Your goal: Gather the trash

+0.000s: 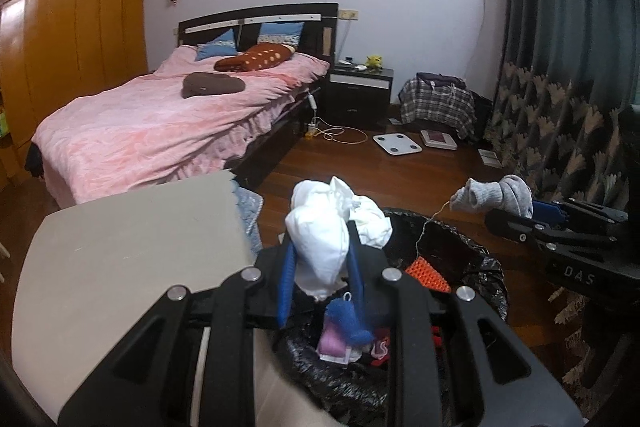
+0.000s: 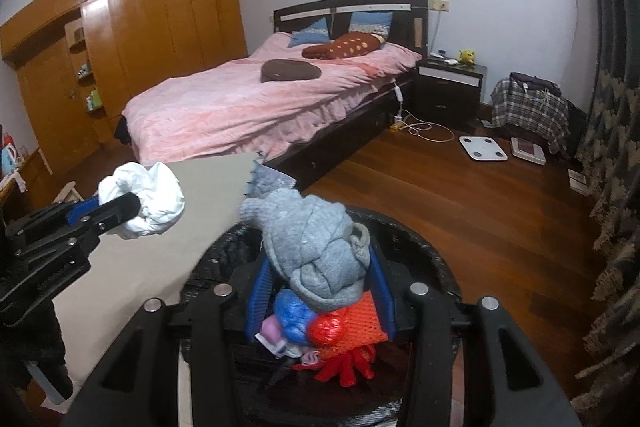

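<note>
A crumpled white wad of tissue or cloth [image 1: 320,243] is held up off the desk, pinched between blue fingers [image 1: 287,279], at the left and just above the near rim of the bin. A balled-up grey knitted sock [image 2: 316,251] is gripped between the other pair of blue fingers [image 2: 382,291], directly over the bin's opening, with a loose thread [image 1: 430,223] dangling from it. Below both, a round bin lined with a black plastic bag [image 1: 476,259] is seen standing open. Inside, an orange mesh net [image 2: 358,327], a red bundle [image 2: 330,327], a blue crumpled piece [image 2: 294,315] and a pink scrap [image 2: 270,329] are piled together.
</note>
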Action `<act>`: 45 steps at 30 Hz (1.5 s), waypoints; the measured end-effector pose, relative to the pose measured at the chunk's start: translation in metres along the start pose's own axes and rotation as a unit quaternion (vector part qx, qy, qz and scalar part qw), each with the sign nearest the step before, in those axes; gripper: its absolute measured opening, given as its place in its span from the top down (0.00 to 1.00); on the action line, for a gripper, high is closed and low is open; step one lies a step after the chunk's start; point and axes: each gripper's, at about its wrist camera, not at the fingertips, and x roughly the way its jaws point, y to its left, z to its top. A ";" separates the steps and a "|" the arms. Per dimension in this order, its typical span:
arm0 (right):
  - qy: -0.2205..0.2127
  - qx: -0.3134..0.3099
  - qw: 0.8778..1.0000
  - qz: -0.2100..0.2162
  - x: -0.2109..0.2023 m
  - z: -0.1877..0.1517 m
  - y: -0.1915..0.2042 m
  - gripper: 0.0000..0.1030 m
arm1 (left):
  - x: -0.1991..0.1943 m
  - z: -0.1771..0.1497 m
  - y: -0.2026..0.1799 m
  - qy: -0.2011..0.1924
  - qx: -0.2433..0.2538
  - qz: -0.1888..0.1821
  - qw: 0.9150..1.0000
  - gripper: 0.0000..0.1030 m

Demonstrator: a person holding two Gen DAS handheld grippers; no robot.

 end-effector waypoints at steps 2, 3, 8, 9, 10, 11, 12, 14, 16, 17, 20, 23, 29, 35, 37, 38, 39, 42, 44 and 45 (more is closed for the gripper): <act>0.006 0.005 1.000 -0.003 0.006 -0.002 -0.006 0.57 | 0.007 0.000 -0.003 0.004 0.003 -0.005 1.000 0.78; 0.007 0.007 1.000 -0.003 0.008 -0.003 -0.007 0.57 | 0.014 -0.001 -0.006 0.007 0.005 -0.009 1.000 0.78; 0.017 0.006 1.000 -0.008 0.022 -0.006 -0.014 0.56 | 0.041 -0.003 -0.013 0.019 0.008 -0.020 1.000 0.78; 0.019 0.006 1.000 -0.009 0.024 -0.008 -0.015 0.56 | 0.046 -0.004 -0.014 0.021 0.008 -0.021 1.000 0.78; 0.021 0.006 1.000 -0.011 0.027 -0.009 -0.017 0.56 | 0.050 -0.005 -0.015 0.024 0.008 -0.024 0.999 0.78; 0.023 0.005 1.000 -0.013 0.030 -0.010 -0.019 0.56 | 0.056 -0.006 -0.014 0.026 0.006 -0.026 0.999 0.77; 0.025 0.004 1.000 -0.015 0.033 -0.011 -0.020 0.55 | 0.059 -0.006 -0.014 0.027 0.005 -0.029 0.999 0.76; 0.032 -0.001 0.999 -0.020 0.039 -0.012 -0.023 0.46 | 0.069 -0.007 -0.013 0.036 0.002 -0.043 0.998 0.65; 0.029 -0.001 0.999 -0.030 0.042 -0.013 -0.027 0.34 | 0.074 -0.008 -0.008 0.043 -0.005 -0.060 0.997 0.46; 0.029 0.000 0.999 -0.031 0.043 -0.013 -0.029 0.31 | 0.076 -0.006 -0.007 0.043 -0.007 -0.060 0.997 0.39; 0.023 0.003 0.999 -0.040 0.040 -0.011 -0.033 0.20 | 0.077 -0.007 0.000 0.043 -0.013 -0.061 0.997 0.37; 0.017 0.005 0.999 -0.045 0.033 -0.009 -0.033 0.09 | 0.071 -0.007 0.006 0.039 -0.014 -0.050 0.998 0.24; 0.011 0.007 1.000 -0.022 0.009 -0.001 -0.014 0.06 | 0.043 -0.002 0.020 0.037 -0.012 -0.012 0.999 0.10; 0.012 0.002 1.000 0.006 -0.018 0.007 0.014 0.06 | 0.011 0.002 0.030 0.039 -0.021 0.012 0.999 0.07; 0.008 -0.005 1.000 0.010 -0.029 0.010 0.023 0.06 | -0.003 0.003 0.032 0.036 -0.023 0.024 0.999 0.07; 0.005 -0.009 1.000 0.012 -0.035 0.012 0.028 0.06 | -0.009 0.002 0.032 0.032 -0.023 0.029 0.999 0.07; 0.004 -0.012 1.000 0.014 -0.040 0.014 0.031 0.06 | -0.018 0.003 0.032 0.028 -0.021 0.040 0.999 0.07; 0.001 -0.017 1.000 0.021 -0.054 0.019 0.041 0.06 | -0.038 0.004 0.035 0.023 -0.022 0.047 0.998 0.07; 0.000 -0.018 0.999 0.027 -0.062 0.021 0.046 0.06 | -0.050 0.005 0.037 0.020 -0.023 0.054 0.998 0.07; -0.002 -0.021 0.999 0.028 -0.067 0.022 0.050 0.06 | -0.054 0.005 0.037 0.020 -0.023 0.056 0.998 0.07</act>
